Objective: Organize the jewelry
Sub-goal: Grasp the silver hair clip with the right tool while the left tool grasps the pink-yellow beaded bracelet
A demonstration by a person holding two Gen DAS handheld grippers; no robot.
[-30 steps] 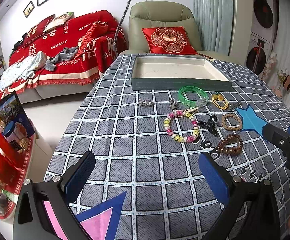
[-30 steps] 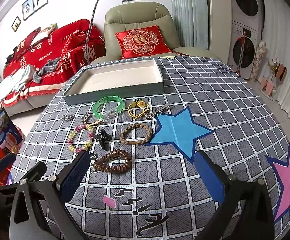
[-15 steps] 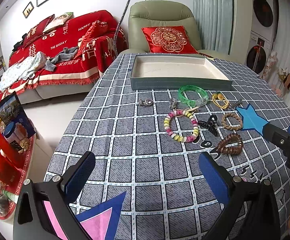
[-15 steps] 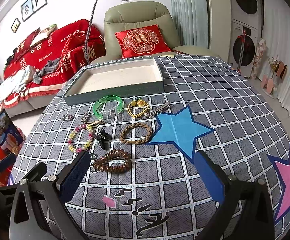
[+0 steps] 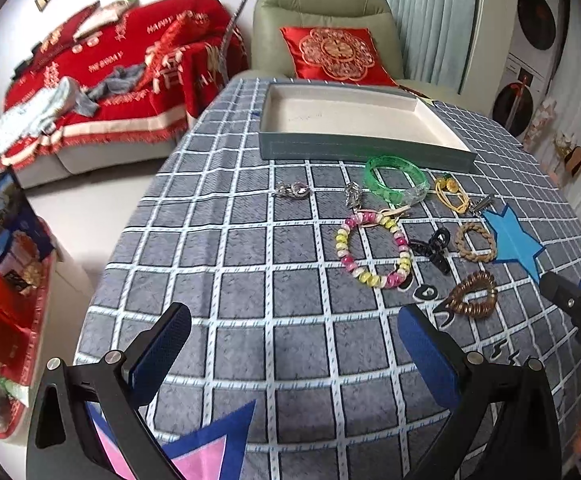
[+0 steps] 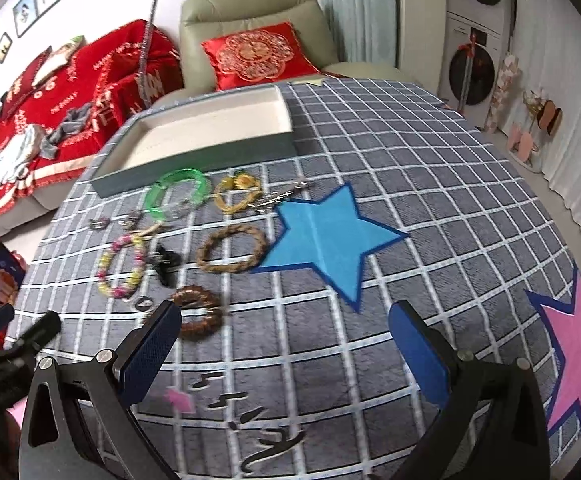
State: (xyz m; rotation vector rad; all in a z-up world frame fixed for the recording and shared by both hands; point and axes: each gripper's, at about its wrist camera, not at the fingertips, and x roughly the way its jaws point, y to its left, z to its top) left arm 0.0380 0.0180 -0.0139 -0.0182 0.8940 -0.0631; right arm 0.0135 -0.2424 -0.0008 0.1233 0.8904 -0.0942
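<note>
Left wrist: left claw (image 5: 290,344) spread wide, empty, over checked counter (image 5: 250,264); beaded bracelet (image 5: 374,252) w/ other jewelry just before empty tray (image 5: 364,148). Right wrist: right claw (image 6: 286,340) apart, empty, brown bracelet (image 6: 198,312) beside its left finger.

Home living room: sofa (image 5: 102,92), armchair (image 5: 322,16)

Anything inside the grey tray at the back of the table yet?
No. The shallow grey tray shows only its bare cream lining. Its near wall hides a thin strip of floor; all jewelry, including the green bangle, lies outside.
</note>
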